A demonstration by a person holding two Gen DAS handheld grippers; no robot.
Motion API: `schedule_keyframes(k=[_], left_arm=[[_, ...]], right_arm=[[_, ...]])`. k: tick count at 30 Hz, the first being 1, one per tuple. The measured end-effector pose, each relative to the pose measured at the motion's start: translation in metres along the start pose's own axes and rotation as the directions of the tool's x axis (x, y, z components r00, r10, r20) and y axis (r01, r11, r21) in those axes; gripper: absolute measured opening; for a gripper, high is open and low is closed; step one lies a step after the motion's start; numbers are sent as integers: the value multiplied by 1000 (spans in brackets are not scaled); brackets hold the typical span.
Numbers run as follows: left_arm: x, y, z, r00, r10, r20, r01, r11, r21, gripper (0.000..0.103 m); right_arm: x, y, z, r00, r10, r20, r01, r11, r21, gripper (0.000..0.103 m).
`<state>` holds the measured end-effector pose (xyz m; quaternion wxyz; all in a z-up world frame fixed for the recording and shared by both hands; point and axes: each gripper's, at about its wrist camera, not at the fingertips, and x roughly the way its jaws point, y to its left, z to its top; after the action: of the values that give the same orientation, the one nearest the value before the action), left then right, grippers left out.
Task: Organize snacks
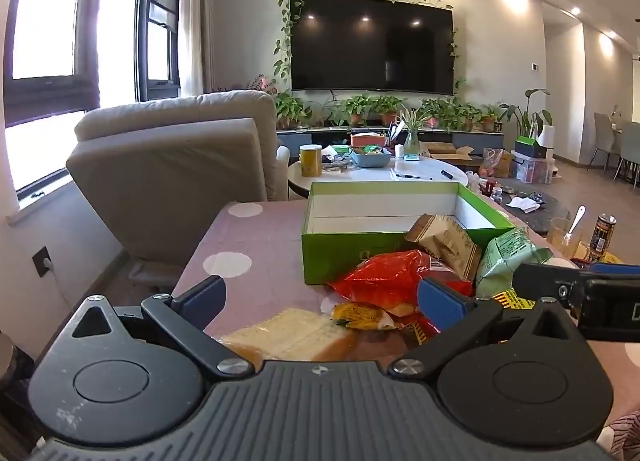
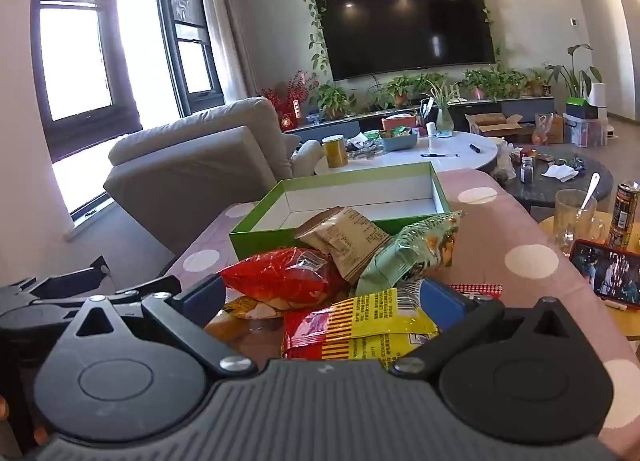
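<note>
Snacks (image 2: 320, 289) heaped on table (image 2: 500, 221) just before green box (image 2: 438, 191), none inside yet; left claw (image 1: 320, 303) and right claw (image 2: 320, 297) spread, empty.

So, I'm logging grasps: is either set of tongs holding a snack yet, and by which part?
Nothing is held: left tongs and right tongs both open above the snack packets.

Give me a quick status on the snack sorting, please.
Left gripper open, right gripper open, both empty. Snack packets piled before the empty green box. Nothing blocking.
</note>
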<state>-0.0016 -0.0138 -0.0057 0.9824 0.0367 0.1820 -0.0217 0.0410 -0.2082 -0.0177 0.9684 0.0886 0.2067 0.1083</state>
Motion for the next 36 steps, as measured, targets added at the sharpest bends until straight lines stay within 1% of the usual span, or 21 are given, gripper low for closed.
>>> schedule_keyframes(k=[1, 3, 4, 5, 7, 10, 16, 28, 36], left_arm=[[0, -3, 0, 1000, 2, -1, -2, 1000, 5, 103], [-1, 5, -1, 1000, -9, -7, 9, 1000, -8, 103], [-1, 6, -2, 1000, -9, -10, 9, 1000, -8, 103], [-1, 6, -2, 1000, -6, -12, 6, 1000, -9, 103], [3, 7, -2, 1000, -3, -19, 3, 1000, -10, 103], [4, 8, -3, 1000, 9, -20, -9, 1000, -10, 103], [3, 8, -4, 1000, 18, -14, -18, 1000, -4, 103], [6, 7, -5, 999, 21, -34, -21, 1000, -2, 103], [5, 6, -6, 999, 18, -37, -18, 1000, 4, 103]], right_arm=[[0, 1, 0, 1000, 1, 0, -1, 1000, 4, 88], [2, 3, -1, 1000, 3, -2, -3, 1000, 17, 88], [4, -4, 0, 1000, 10, -6, -9, 999, 53, 88], [6, -5, 1, 1000, 7, -5, -7, 998, 60, 88], [-1, -3, -4, 1000, -2, 25, 1, 998, 59, 88], [-5, -4, -3, 1000, -4, 27, 2, 997, 71, 88], [1, 0, -4, 1000, 8, 12, -8, 1000, 30, 88], [3, -2, -6, 1000, 11, -4, -11, 999, 44, 88], [1, 2, -7, 1000, 17, 1, -17, 1000, 8, 88]])
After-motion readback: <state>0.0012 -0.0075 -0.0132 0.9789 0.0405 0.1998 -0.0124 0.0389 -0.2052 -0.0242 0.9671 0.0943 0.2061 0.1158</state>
